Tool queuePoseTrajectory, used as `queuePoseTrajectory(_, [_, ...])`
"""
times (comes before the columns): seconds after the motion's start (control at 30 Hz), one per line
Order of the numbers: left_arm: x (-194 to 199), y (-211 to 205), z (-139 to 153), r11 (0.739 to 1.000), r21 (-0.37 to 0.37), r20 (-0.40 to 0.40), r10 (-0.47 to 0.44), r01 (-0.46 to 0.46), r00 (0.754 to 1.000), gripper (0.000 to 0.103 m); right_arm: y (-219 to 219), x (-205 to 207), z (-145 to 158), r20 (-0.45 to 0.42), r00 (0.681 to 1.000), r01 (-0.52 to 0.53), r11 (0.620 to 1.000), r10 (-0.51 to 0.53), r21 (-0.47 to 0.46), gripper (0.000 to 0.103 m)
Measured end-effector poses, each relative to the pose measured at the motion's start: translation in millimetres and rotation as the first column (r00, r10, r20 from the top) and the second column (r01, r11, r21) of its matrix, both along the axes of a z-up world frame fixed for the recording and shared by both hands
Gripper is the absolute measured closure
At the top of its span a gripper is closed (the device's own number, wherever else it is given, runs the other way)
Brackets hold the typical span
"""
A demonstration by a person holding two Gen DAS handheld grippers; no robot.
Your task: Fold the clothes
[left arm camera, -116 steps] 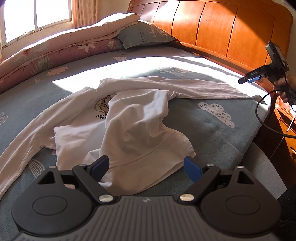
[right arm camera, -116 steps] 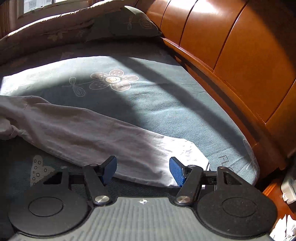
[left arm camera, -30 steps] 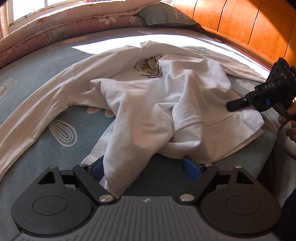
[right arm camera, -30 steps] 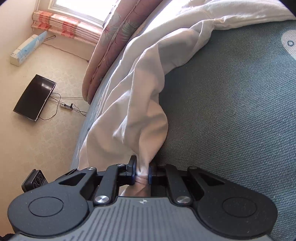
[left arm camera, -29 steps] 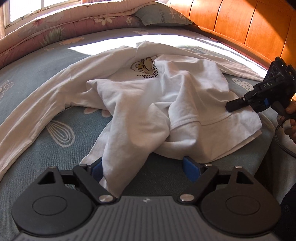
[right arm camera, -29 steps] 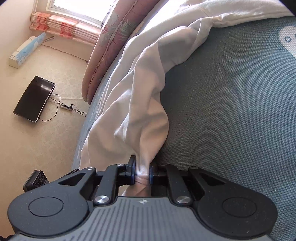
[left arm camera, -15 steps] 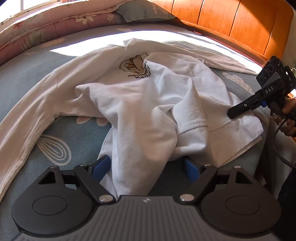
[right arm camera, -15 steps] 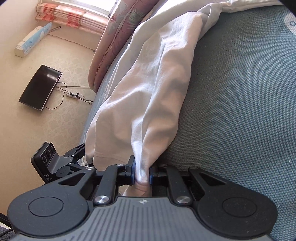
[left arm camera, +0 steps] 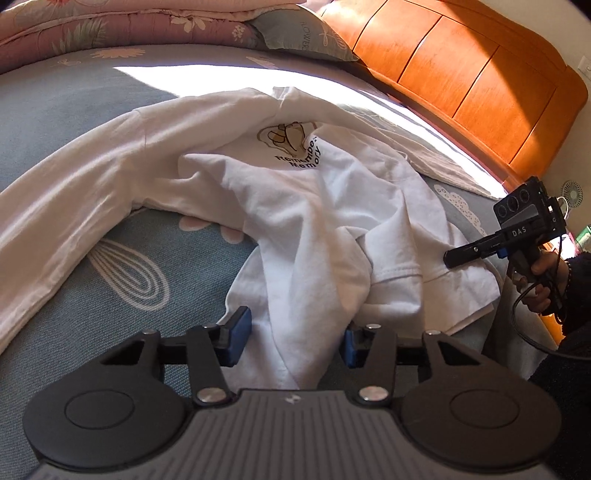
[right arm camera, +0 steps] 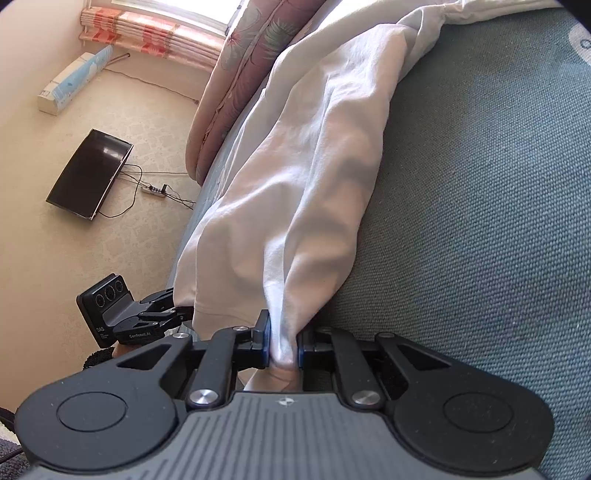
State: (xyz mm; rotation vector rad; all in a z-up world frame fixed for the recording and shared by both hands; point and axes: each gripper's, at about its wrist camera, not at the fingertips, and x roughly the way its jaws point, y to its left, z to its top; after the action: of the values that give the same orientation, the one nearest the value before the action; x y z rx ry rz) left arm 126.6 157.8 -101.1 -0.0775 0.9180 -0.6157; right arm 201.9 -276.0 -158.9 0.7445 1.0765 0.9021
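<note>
Sunlight falls across a grey-blue bed sheet (left arm camera: pixel 122 206) printed with pale flowers and clouds, and a white long-sleeved shirt (left arm camera: pixel 306 206) lies crumpled on it. At the far left of the left wrist view one sleeve (left arm camera: pixel 66 199) stretches out along the bed toward the near edge. Behind it a pink floral quilt (left arm camera: pixel 110 26) is rolled against the far side, with a grey pillow (left arm camera: pixel 303 33) beside it. In the middle, the shirt's chest print with dark lettering (left arm camera: pixel 299 147) faces up, and the body of the shirt is bunched in folds that run down to the near edge. The left gripper (left arm camera: pixel 291 339) has a ridge of this white cloth between its blue pads (left arm camera: pixel 236 332); its jaws are closing, the right pad against the fabric and the left pad still a little clear of it. To the right, an orange wooden headboard (left arm camera: pixel 480 74) runs along the bed. Farther right, the right gripper (left arm camera: pixel 448 258) rests on the shirt's hem, held by a hand (left arm camera: pixel 535 277) in a dark sleeve. In the right wrist view, the right gripper (right arm camera: pixel 282 347) is clamped tight on a gathered fold of the shirt (right arm camera: pixel 306 177), which rises away from it over the sheet (right arm camera: pixel 480 221). Left of that fold, the left gripper's body (right arm camera: pixel 125 317) shows beside the bed's edge.
</note>
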Motion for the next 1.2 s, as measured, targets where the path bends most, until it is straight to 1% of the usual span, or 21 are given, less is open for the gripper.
queuePoseTrajectory(0.07, [-10, -4, 1, 1.0, -0.014, -0.006, -0.025, 0.025, 1.0, 0.057, -2, -1, 0, 0.002, 1.0, 0.0, 1.0, 0.0, 0.002, 0.09])
queuePoseTrajectory(0.13, [-13, -1, -4, 0.999, -0.033, 0.003, -0.005, 0.005, 1.0, 0.058, -1, -1, 0, 0.002, 1.0, -0.001, 1.0, 0.001, 0.005, 0.09])
queuePoseTrajectory(0.17, [-9, 6, -8, 0.997, -0.075, -0.003, 0.032, -0.032, 0.999, 0.061, 0, 0, 0, 0.002, 1.0, -0.002, 1.0, 0.002, 0.008, 0.091])
queuePoseTrajectory(0.2, [-3, 15, -13, 0.991, -0.111, -0.019, 0.077, -0.078, 0.997, 0.075, 1, 0, 0, 0.002, 1.0, -0.003, 1.0, 0.003, 0.009, 0.091])
queuePoseTrajectory(0.23, [4, 24, -19, 0.981, -0.152, -0.045, 0.118, -0.124, 0.992, 0.08, 2, 0, 1, 0.002, 1.0, -0.003, 1.0, 0.003, 0.009, 0.091])
queuePoseTrajectory(0.27, [11, 31, -26, 0.962, -0.215, -0.083, 0.152, -0.166, 0.985, 0.084, 2, 0, 1, 0.003, 1.0, -0.003, 1.0, 0.003, 0.007, 0.091])
queuePoseTrajectory(0.3, [14, 35, -29, 0.95, -0.246, -0.106, 0.171, -0.193, 0.98, 0.086, 4, -1, 2, 0.007, 1.0, -0.001, 1.0, 0.001, -0.001, 0.091])
queuePoseTrajectory(0.33, [15, 34, -29, 0.946, -0.25, -0.116, 0.183, -0.207, 0.976, 0.086, 5, -1, 3, 0.011, 1.0, 0.0, 1.0, 0.0, -0.009, 0.091])
queuePoseTrajectory(0.43, [12, 28, -23, 0.95, -0.217, -0.127, 0.202, -0.225, 0.971, 0.088, 6, -4, 5, 0.019, 1.0, 0.006, 1.0, -0.005, -0.03, 0.091])
queuePoseTrajectory(0.47, [11, 27, -22, 0.944, -0.226, -0.144, 0.211, -0.239, 0.967, 0.091, 7, -4, 6, 0.014, 1.0, 0.009, 0.999, -0.009, -0.035, 0.091])
queuePoseTrajectory(0.53, [8, 25, -20, 0.931, -0.246, -0.179, 0.228, -0.268, 0.957, 0.093, 9, -3, 7, 0.003, 1.0, 0.016, 0.999, -0.016, -0.043, 0.091])
queuePoseTrajectory(0.67, [-6, 17, -2, 0.933, -0.272, -0.159, 0.198, -0.236, 0.967, 0.093, 14, -3, 14, -0.002, 1.0, 0.026, 0.997, -0.026, -0.071, 0.088])
queuePoseTrajectory(0.7, [-10, 16, 4, 0.933, -0.277, -0.151, 0.193, -0.229, 0.969, 0.093, 14, -4, 17, 0.004, 1.0, 0.029, 0.997, -0.029, -0.075, 0.085])
queuePoseTrajectory(0.83, [-23, 11, 33, 0.931, -0.307, -0.111, 0.173, -0.199, 0.979, 0.093, 6, -5, 38, 0.06, 0.997, 0.051, 0.997, -0.048, -0.05, 0.084])
queuePoseTrajectory(0.97, [-29, 7, 65, 0.912, -0.371, -0.054, 0.165, -0.173, 0.985, 0.094, -16, -5, 77, 0.161, 0.984, 0.082, 0.997, -0.081, -0.002, 0.085])
queuePoseTrajectory(1.07, [-36, 1, 83, 0.91, -0.386, -0.013, 0.161, -0.153, 0.987, 0.094, -39, -4, 110, 0.228, 0.968, 0.101, 0.994, -0.105, 0.03, 0.085])
queuePoseTrajectory(1.13, [-41, 0, 87, 0.908, -0.394, -0.01, 0.15, -0.141, 0.989, 0.094, -54, -5, 126, 0.265, 0.957, 0.112, 0.993, -0.117, 0.034, 0.085])
queuePoseTrajectory(1.2, [-45, -3, 83, 0.914, -0.377, -0.028, 0.151, -0.15, 0.988, 0.094, -70, -5, 136, 0.282, 0.951, 0.134, 0.991, -0.129, 0.001, 0.085])
